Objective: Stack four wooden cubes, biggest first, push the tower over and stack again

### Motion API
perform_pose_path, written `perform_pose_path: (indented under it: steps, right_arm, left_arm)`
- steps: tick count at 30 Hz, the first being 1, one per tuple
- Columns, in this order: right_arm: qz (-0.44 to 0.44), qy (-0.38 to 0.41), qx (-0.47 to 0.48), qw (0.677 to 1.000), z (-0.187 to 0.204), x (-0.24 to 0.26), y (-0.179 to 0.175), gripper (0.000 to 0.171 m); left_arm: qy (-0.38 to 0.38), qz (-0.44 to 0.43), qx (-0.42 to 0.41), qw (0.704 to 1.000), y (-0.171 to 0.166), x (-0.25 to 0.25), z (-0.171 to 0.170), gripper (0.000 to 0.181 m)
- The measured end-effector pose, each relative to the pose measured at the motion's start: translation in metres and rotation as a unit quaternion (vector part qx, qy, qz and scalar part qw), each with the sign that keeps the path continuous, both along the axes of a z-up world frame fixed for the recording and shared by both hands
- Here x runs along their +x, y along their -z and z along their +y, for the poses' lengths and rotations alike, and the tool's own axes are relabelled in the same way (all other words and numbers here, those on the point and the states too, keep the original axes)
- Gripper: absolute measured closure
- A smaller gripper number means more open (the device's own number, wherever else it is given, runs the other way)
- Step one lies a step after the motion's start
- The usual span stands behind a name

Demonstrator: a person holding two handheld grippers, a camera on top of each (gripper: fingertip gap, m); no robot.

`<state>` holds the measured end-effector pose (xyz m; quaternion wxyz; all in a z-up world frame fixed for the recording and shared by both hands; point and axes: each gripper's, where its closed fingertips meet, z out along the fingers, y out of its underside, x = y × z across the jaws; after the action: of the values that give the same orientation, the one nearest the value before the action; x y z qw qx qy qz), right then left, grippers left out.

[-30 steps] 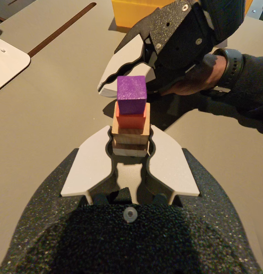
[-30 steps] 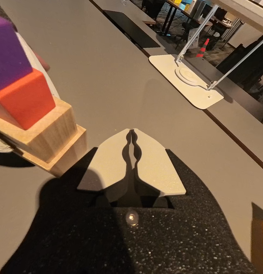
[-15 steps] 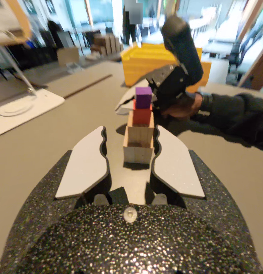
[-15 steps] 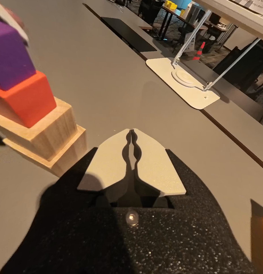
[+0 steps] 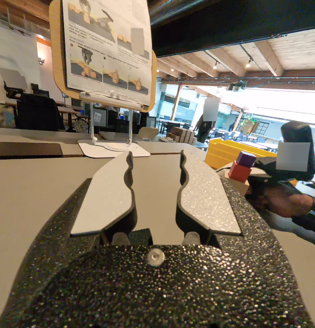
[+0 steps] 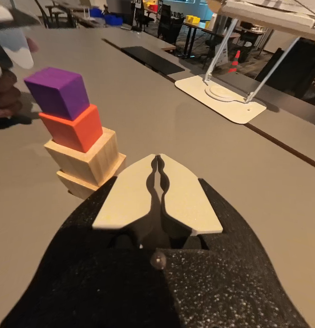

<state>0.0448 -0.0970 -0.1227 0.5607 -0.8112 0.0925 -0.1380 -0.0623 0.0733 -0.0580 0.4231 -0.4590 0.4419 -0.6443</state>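
Note:
A tower of four cubes stands on the grey table (image 6: 171, 115): a purple cube (image 6: 59, 92) on an orange-red cube (image 6: 73, 127), on a plain wooden cube (image 6: 85, 159), on a larger wooden cube (image 6: 78, 188). My right gripper (image 6: 157, 156) is shut and empty, just right of the tower's base. My left gripper (image 5: 155, 156) is open and empty, low over bare table. In the left wrist view the tower is off to the right, with the purple cube (image 5: 245, 159) and the red cube (image 5: 239, 172) in sight.
A white document stand base (image 6: 222, 99) sits at the back right and holds up a board with a printed sheet (image 5: 103, 46). A yellow bin (image 5: 222, 154) stands behind the tower. A black mat (image 6: 153, 59) lies farther back. A hand (image 5: 281, 204) holds the right gripper. Across from one pair of fingers to the other is roughly 20 cm. The plain wooden cube (image 6: 85, 159) lies some 6 cm from my right tips, 20 cm from my left tips.
My left gripper opened from around the tower's lower cubes, drew back and swung left, so the tower is now at its right. The right gripper stayed shut and tilted up a little.

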Motion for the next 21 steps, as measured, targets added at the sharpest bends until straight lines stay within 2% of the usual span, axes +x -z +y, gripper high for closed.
perform_pose_path:
  steps: [6, 11, 16, 19, 21]
  right_arm:
    - [0.090, 0.036, 0.085, 0.992, -0.008, 0.005, -0.013, 0.171]
    - [0.073, 0.062, 0.100, 0.990, -0.009, 0.006, -0.019, 0.171]
    - [0.018, 0.102, 0.080, 0.991, -0.011, 0.007, -0.018, 0.171]
    - [-0.012, 0.119, 0.058, 0.991, -0.010, 0.008, -0.016, 0.171]
    - [-0.023, 0.124, 0.046, 0.991, -0.009, 0.008, -0.014, 0.171]
  left_arm:
    - [-0.008, 0.033, 0.031, 0.999, 0.007, 0.008, -0.006, 0.133]
    - [-0.074, 0.061, 0.095, 0.991, 0.014, 0.012, -0.004, 0.140]
    - [-0.161, 0.163, 0.250, 0.941, 0.043, 0.018, 0.001, 0.154]
    - [-0.188, 0.234, 0.287, 0.910, 0.063, 0.024, 0.006, 0.159]
    - [-0.182, 0.292, 0.282, 0.896, 0.079, 0.028, 0.010, 0.159]
